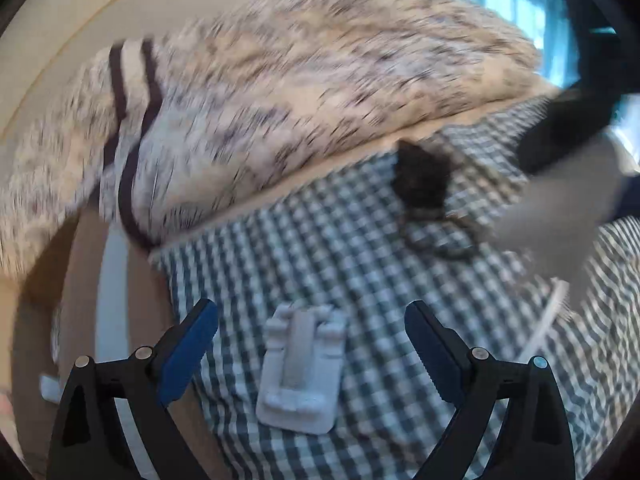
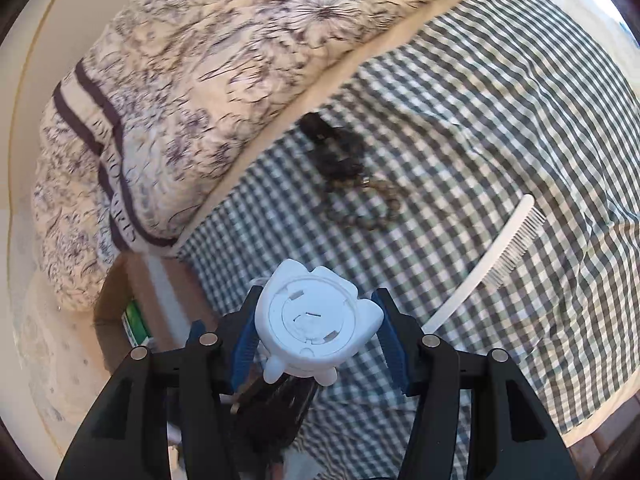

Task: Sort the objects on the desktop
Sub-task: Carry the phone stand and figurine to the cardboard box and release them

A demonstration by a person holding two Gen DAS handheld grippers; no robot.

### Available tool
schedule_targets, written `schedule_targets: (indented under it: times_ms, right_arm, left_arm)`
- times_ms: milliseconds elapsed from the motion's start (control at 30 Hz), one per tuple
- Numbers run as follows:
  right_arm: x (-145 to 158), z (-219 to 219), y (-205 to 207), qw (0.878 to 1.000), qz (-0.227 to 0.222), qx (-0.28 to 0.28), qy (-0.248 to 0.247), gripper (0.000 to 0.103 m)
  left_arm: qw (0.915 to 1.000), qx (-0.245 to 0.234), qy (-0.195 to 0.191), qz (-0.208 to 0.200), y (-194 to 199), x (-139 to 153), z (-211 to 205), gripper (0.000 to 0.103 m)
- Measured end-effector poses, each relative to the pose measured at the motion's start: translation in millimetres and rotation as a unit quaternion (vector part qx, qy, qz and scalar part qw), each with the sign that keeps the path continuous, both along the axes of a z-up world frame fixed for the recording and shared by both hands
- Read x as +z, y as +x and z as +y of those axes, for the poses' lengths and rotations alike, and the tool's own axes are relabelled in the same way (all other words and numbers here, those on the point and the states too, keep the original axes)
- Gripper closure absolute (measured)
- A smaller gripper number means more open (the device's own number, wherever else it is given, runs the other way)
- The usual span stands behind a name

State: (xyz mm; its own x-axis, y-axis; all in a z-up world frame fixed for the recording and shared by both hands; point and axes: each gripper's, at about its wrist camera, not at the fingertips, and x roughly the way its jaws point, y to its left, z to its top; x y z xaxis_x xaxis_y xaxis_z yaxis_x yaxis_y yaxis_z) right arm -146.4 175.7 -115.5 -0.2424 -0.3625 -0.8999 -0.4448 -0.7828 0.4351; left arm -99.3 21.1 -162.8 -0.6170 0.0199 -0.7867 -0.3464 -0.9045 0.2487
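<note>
Right gripper (image 2: 316,332) clamps a white round gadget (image 2: 316,322) above checked cloth (image 2: 480,120).

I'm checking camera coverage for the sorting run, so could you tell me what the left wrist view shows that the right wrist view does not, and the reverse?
Only the left wrist view shows the open left gripper and a small white plastic clip lying on the cloth between its fingers.

Only the right wrist view shows the right gripper shut on a white round gadget, and a cardboard box beside the bed.

Both show the checked cloth, the floral quilt, the dark hair ties and the white comb.
</note>
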Motion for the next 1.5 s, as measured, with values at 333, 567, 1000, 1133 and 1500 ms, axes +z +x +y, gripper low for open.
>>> schedule_targets:
  times_ms: [333,567,1000,1133,1500]
  right_arm:
    - [-2,24,-16,1.000,0.002,0.003,-0.002,0.049]
    - [-12,27,-13,1.000,-0.009,0.009,-0.012,0.049]
    - [56,2,-13,0.999,0.044,0.026,-0.003,0.049]
    - [87,-23,-12,0.997,0.071,0.042,-0.006,0.049]
    - [144,-166,-10,0.979,0.122,0.160,-0.042,0.049]
  left_arm:
    - [0.9889,0.072,0.005,-0.130,-47,-94,-35,0.006]
    - [0.9744,0.096,0.115,-0.168,-46,-78,-56,0.032]
    - [0.9807,0.066,0.178,-0.048,-7,92,-69,0.039]
    - [0.9795,0.071,0.188,0.015,0,152,-97,0.039]
    - [0.9718,0.184,0.139,0.049,12,173,-221,0.039]
